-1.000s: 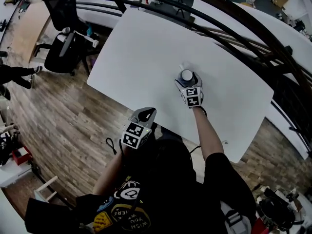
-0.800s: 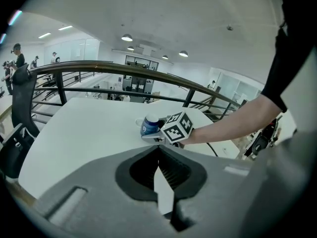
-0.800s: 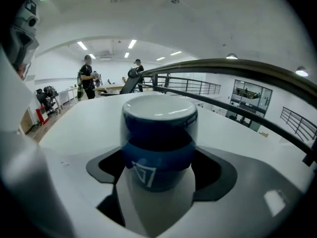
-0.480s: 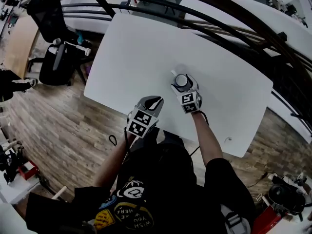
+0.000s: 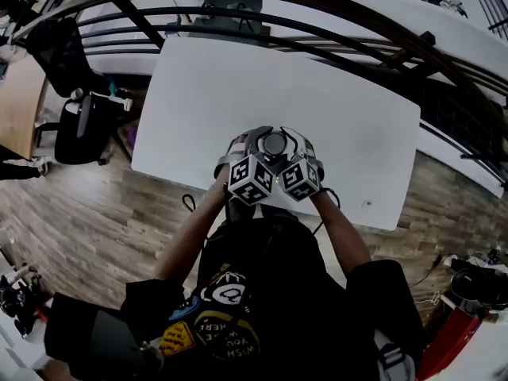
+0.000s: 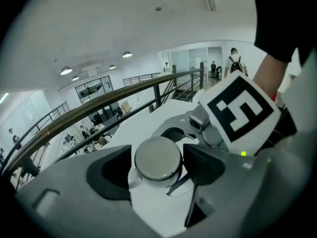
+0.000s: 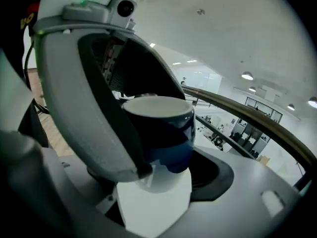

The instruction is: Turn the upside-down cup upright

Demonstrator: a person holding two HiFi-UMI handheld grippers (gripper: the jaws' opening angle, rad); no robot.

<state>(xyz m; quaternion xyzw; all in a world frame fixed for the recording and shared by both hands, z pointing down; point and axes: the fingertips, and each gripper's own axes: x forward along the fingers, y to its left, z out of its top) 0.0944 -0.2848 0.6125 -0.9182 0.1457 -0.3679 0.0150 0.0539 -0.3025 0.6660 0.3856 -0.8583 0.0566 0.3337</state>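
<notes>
Well, one cup (image 5: pixel 274 143) (bottom up, inside unseen): my right fingers (image 7: pixel 89 108) have just clamped it; my left fingers (image 6: pixel 203 165), just opened, stand apart either side of it.

Base-up blue-and-white ceramic cup (image 5: pixel 274 143) between two grippers, over the near side of the white rectangular table (image 5: pixel 198 94)

The left gripper (image 5: pixel 252 140) is at the cup's left, jaws just opened around it. The right gripper (image 5: pixel 292 141) is at its right, jaws just closed onto it. A black office chair (image 5: pixel 59 50) stands left of the table, and a dark curved railing (image 5: pixel 381 18) runs behind it.
</notes>
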